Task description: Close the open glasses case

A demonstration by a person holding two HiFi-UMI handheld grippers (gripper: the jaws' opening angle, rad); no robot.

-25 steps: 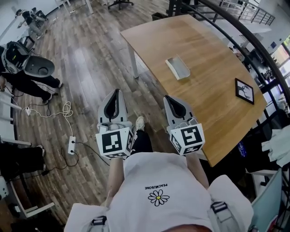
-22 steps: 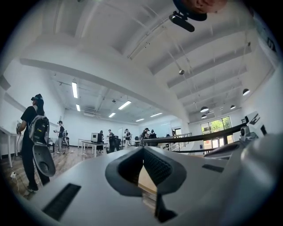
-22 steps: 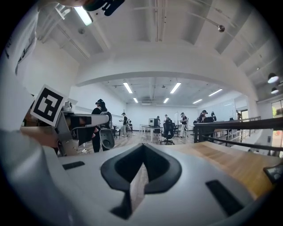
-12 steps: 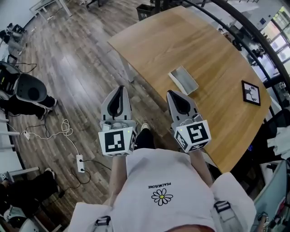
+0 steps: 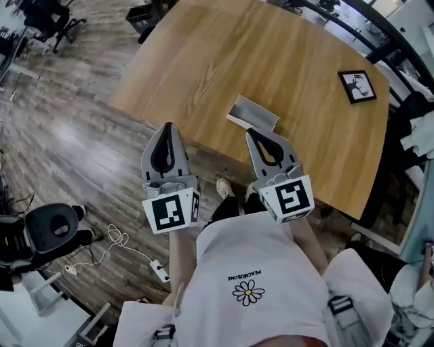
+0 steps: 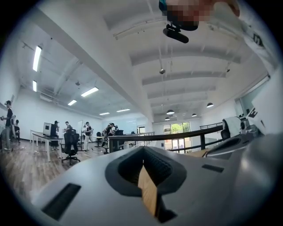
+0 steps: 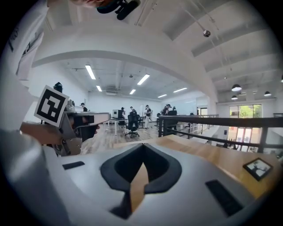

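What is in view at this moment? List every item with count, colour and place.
table: one, light wood, ahead of the person.
glasses case: one, grey, open, on the table by its near edge.
framed picture: one, black frame, flat on the table's far right.
floor: one, grey-brown planks, left of the table.
office chair: one, black, top left.
power strip: one, white, on the floor, lower left.
T-shirt: one, white with a daisy, on the person.
left gripper: one, grey, shut, empty, pointing at the table's near edge.
right gripper: one, grey, shut, empty, pointing towards the glasses case.
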